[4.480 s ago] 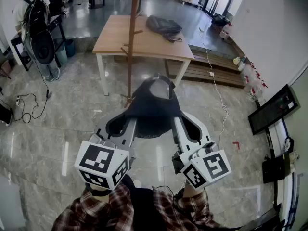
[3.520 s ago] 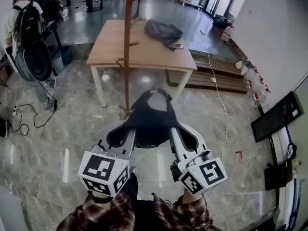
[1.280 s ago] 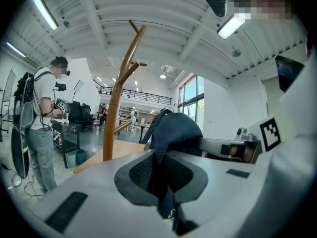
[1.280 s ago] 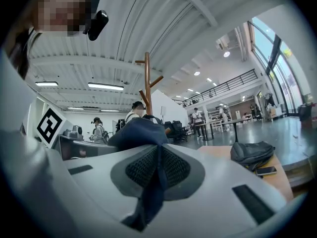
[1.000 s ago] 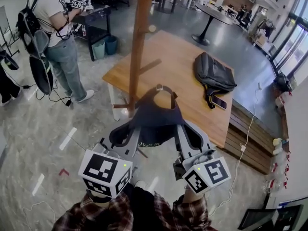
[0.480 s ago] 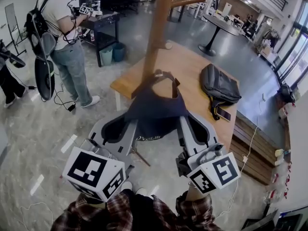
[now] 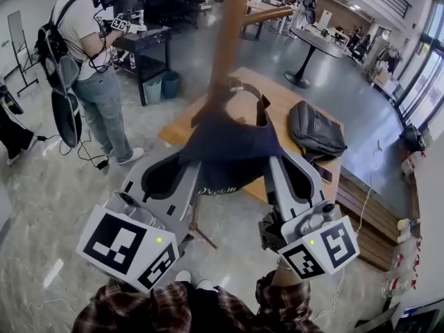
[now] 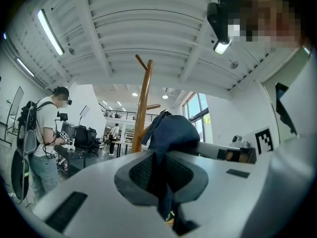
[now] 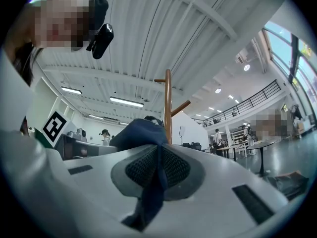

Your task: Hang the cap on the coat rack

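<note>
Head view puts the dark blue cap [image 7: 229, 141] stretched between two tools, just in front of the coat rack [image 7: 229, 33] pole and below its slanting peg [image 7: 267, 14]. The left hand-held gripper [image 7: 186, 164] pinches the cap's edge on the side away from the peg, and the right hand-held gripper [image 7: 274, 161] pinches the edge on the peg's side. Each gripper view shows navy cloth nipped between ribbed pads, the jaws nearly together on it.

The step in hand looks like the lift toward the peg. To do it well, the strap arch [image 7: 251, 97], now the part nearest the pole, should go above the peg's tip with the cap held spread so the opening stays wide. It should then pass over the peg and sink until the peg bears the weight. Both pinches should let go only after that. Knocking the pole could rock the rack.

Pale lettering [image 7: 214, 190] shows on the cap's lower edge, too small to read. The marker cubes carry only black-and-white squares.
</note>
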Demonstrator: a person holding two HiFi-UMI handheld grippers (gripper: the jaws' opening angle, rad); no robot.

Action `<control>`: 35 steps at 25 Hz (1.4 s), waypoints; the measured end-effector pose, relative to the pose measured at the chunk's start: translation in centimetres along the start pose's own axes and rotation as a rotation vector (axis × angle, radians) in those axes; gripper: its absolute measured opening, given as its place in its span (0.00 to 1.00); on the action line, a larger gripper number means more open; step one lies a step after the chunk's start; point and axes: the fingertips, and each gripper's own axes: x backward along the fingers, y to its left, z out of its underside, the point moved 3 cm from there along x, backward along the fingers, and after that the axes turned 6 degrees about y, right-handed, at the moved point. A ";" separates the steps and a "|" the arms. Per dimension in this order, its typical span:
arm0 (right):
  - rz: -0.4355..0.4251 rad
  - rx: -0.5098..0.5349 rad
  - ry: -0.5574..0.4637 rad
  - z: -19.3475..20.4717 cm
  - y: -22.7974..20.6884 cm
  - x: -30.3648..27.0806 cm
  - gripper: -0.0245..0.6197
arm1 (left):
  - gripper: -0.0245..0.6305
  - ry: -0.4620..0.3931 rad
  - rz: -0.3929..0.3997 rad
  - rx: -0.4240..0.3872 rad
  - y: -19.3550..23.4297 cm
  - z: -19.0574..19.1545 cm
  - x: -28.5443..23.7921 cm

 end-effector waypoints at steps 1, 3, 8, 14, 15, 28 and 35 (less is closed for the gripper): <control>0.002 0.004 -0.002 -0.2 -0.1 -0.4 0.08 | 0.08 -0.004 0.000 -0.002 0.3 -0.3 -0.2; 0.003 0.011 -0.003 -0.4 -0.3 -1.1 0.08 | 0.08 -0.009 -0.001 -0.004 0.8 -0.6 -0.5; -0.006 0.007 0.010 -0.2 -1.5 -1.9 0.08 | 0.08 -0.003 -0.005 0.020 1.3 -0.4 -1.8; -0.018 -0.015 0.046 1.1 -1.9 -4.1 0.08 | 0.08 0.022 -0.013 0.052 3.3 0.6 -2.6; -0.020 -0.018 0.051 1.6 -1.8 -4.4 0.08 | 0.08 0.026 -0.016 0.056 3.7 1.0 -2.6; -0.036 -0.067 0.108 4.5 -3.7 -6.1 0.08 | 0.08 0.076 -0.053 0.082 4.8 3.5 -4.8; -0.043 -0.082 0.123 5.9 -3.6 -6.9 0.08 | 0.08 0.100 -0.070 0.070 4.9 4.4 -5.4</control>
